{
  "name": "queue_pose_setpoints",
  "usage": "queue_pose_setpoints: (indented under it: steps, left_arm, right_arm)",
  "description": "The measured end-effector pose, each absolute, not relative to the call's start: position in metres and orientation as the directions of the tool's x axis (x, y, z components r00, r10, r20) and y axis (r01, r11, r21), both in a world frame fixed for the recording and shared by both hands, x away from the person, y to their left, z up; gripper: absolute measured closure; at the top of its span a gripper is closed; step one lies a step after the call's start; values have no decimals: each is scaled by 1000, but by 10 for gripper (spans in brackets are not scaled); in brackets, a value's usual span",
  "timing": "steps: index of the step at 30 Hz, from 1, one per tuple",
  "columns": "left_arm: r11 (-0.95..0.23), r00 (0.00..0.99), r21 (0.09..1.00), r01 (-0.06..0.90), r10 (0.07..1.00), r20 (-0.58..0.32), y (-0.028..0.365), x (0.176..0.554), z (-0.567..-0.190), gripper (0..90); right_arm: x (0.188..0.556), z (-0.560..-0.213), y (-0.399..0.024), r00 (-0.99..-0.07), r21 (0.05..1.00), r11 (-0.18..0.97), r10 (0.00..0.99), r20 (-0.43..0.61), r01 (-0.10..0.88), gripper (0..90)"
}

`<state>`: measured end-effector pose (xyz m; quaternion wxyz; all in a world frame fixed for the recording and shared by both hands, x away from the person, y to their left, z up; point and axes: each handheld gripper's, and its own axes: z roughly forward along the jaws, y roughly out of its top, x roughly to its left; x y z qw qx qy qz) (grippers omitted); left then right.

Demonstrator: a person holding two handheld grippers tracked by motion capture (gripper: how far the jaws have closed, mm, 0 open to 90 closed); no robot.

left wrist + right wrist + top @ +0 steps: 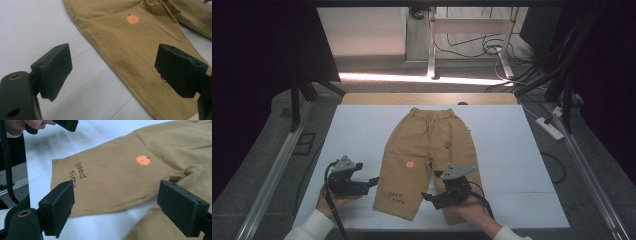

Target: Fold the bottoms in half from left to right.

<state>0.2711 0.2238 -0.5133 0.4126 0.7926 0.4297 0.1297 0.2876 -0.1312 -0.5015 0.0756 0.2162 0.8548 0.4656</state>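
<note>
trousers (428,150): lying flat on the white tabletop (512,150), waistband at the far side
left gripper (373,181): hovering beside one leg's outer edge, jaws gaping wide, holding nothing
right gripper (431,187): hovering over the other leg, jaws gaping wide, holding nothing

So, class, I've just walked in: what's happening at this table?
A person holds a two-jaw gripper in each hand over a pair of tan trousers lying flat on a white table. The left gripper sits beside the outer edge of the leg printed with a pumpkin; the right gripper hovers near the gap between the legs. Both are open, holding nothing.
</note>
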Motion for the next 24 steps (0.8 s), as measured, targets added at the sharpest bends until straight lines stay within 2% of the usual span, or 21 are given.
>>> queue_pose_setpoints:
  steps: [24]
  left_arm:
    - [-290,595,768,571,791,-144,226,271,-512,143]
  right_arm:
    - [289,-512,-71,-931,811,512,350,103,282,159]
